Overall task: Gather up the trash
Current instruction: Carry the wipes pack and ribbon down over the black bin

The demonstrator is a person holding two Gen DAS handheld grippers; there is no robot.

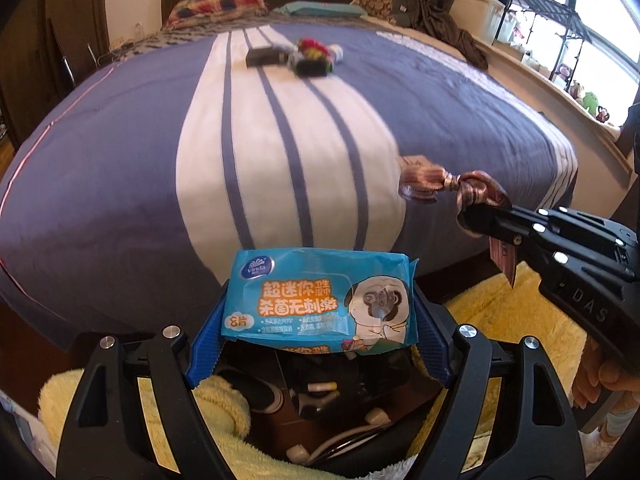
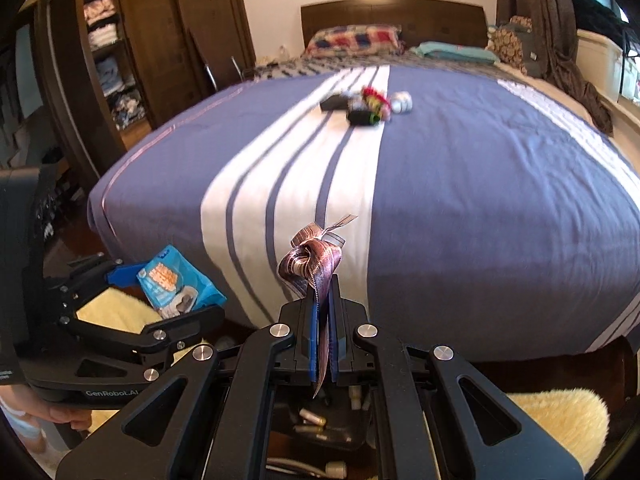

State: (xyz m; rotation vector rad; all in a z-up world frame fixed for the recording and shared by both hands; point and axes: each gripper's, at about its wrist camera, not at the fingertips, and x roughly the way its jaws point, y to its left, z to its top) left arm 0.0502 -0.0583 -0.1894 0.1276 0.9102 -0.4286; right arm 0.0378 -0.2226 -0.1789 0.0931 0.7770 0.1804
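Observation:
My left gripper (image 1: 320, 312) is shut on a blue wet-wipe packet (image 1: 320, 300), held flat between its blue pads above a dark bin (image 1: 320, 396) holding small scraps. The packet also shows in the right wrist view (image 2: 176, 282). My right gripper (image 2: 324, 300) is shut on a knotted brown-pink ribbon (image 2: 314, 260), held over the same bin (image 2: 320, 420). In the left wrist view the right gripper (image 1: 480, 220) and the ribbon (image 1: 448, 184) are at the right, beyond the foot of the bed.
A bed with a blue and white striped cover (image 1: 280, 140) fills the view ahead. A small pile of dark and colourful items (image 1: 296, 56) lies far up the bed. A yellow fluffy rug (image 1: 520, 320) lies around the bin. A wardrobe (image 2: 120, 60) stands at left.

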